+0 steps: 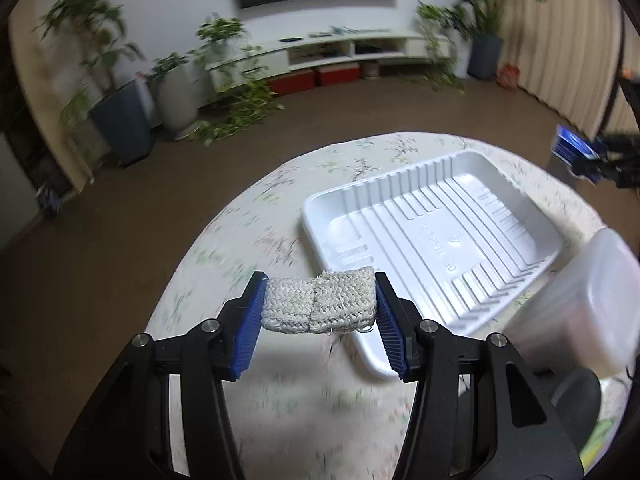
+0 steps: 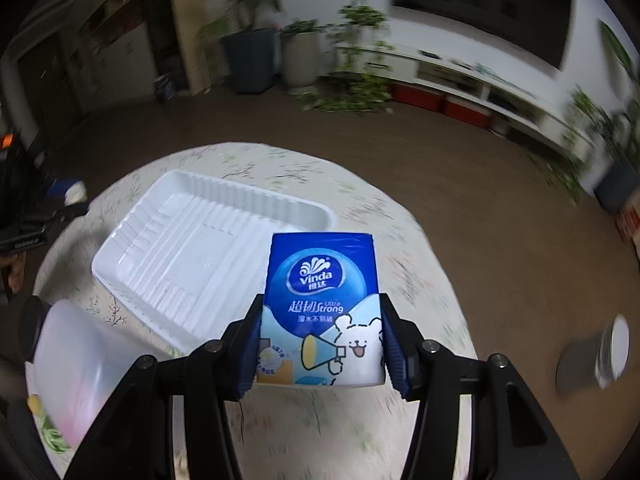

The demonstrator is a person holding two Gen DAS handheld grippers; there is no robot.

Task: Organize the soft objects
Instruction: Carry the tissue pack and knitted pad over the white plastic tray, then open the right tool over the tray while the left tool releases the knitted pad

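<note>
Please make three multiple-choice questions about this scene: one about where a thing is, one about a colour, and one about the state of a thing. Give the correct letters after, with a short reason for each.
1. Where is the woven off-white cloth pad?
A. Lying inside the tray
B. Held between the fingers of the left gripper
C. On the floor

2. What is the main colour of the top half of the soft tissue pack in the right gripper?
A. Blue
B. Red
C. Green

3. What is the state of the ribbed white plastic tray on the round flower-print tablecloth?
A. Full of cloths
B. Covered by a lid
C. Empty

Answers: 1 B, the blue pads press on both ends of the pad. 2 A, the printed front is blue above a white bear drawing. 3 C, both wrist views show only its bare ribbed bottom.
</note>
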